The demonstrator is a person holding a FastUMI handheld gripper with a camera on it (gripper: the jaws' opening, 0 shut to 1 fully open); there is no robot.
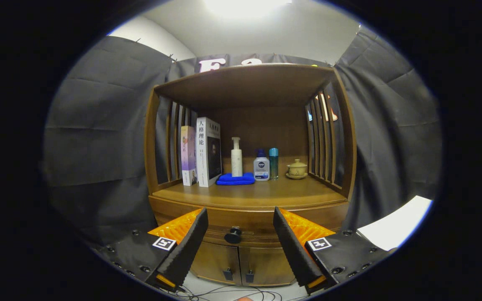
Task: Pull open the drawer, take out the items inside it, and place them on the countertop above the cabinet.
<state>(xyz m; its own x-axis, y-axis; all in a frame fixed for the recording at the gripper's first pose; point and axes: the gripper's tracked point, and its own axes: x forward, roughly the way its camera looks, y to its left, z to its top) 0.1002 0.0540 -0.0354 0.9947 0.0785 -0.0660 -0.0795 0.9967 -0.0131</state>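
A wooden cabinet stands ahead with its drawer closed. The drawer's dark round knob sits between my two fingers and some way beyond them. My gripper is open, nothing between the fingers. The countertop above the drawer is a wooden shelf floor under a roof with slatted sides. What lies inside the drawer is hidden.
On the countertop stand two books at the left, a white pump bottle behind a folded blue cloth, a small blue-capped bottle, a teal bottle and a lidded tea cup. Two small doors sit below the drawer. Cables lie on the floor.
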